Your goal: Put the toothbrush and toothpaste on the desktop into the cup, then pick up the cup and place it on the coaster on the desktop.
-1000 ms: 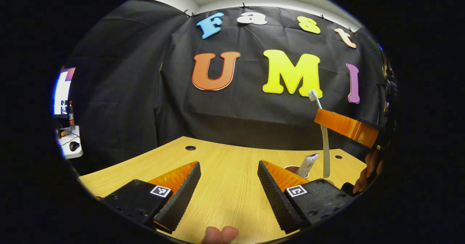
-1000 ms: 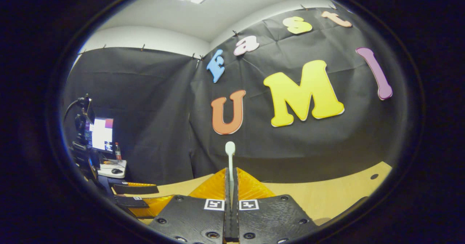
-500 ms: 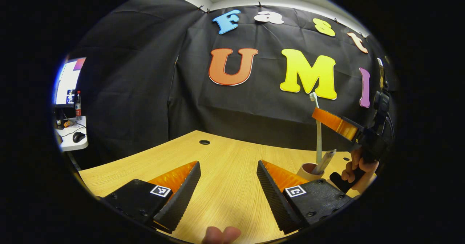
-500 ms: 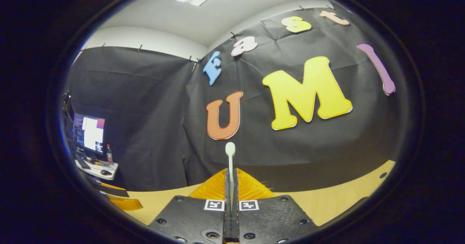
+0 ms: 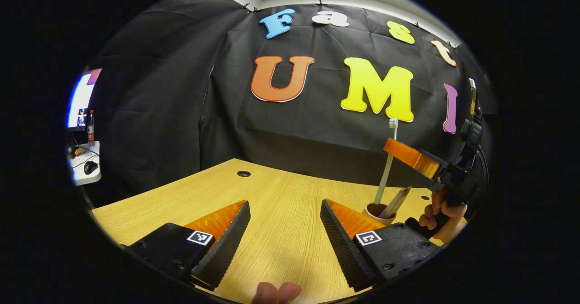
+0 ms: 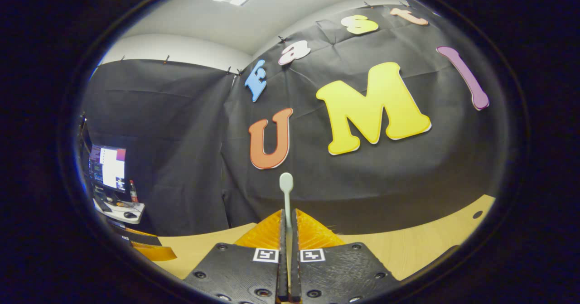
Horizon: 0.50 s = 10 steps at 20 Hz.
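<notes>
1. Right claw (image 6: 286, 249) seen pressed together on the toothbrush (image 6: 286, 190), handle pinched between both fingers, head pointing up past the fingertips.
2. From the left gripper view, same toothbrush (image 5: 386, 168) seen tilted, lower end inside the mouth of the cup (image 5: 377, 212), upper part clamped in the right claw (image 5: 410, 156) above the cup; a hand (image 5: 442, 211) wrapped round that claw's grip.
3. Toothpaste (image 5: 395, 203) found leaning in the cup, top end poking out over the rim.
4. Cup standing on the wooden surface (image 5: 281, 213), partly hidden behind a finger of the left claw.
5. Left claw (image 5: 283, 236) held wide apart and low over the surface, gripping nothing.
6. Judged state of the task: toothpaste in the cup; toothbrush partway in but not let go.
7. Judged as left: freeing the toothbrush so it rests in the cup, then carrying the cup onto the coaster.
8. Coaster not made out in either view, so distance from cup to coaster impossible to tell.
</notes>
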Each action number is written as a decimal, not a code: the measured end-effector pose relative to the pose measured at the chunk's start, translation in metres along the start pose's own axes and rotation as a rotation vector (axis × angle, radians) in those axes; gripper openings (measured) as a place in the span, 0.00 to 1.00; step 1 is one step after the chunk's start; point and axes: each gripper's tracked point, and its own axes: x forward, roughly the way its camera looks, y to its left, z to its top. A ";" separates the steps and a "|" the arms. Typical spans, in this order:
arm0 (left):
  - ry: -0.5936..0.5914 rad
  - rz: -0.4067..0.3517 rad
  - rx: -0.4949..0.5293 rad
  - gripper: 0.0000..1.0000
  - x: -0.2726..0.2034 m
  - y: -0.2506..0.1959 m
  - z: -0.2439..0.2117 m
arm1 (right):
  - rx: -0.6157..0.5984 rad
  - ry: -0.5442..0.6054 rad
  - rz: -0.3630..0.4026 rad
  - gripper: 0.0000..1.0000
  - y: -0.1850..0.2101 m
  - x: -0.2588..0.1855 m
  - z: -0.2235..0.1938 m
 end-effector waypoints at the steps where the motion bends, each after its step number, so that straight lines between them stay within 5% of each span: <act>1: -0.001 0.002 0.001 0.98 0.001 0.002 0.000 | 0.000 0.007 0.002 0.05 0.000 0.000 -0.003; 10: 0.006 -0.008 -0.005 0.98 0.003 -0.004 -0.002 | -0.034 0.029 0.009 0.03 -0.002 -0.009 -0.012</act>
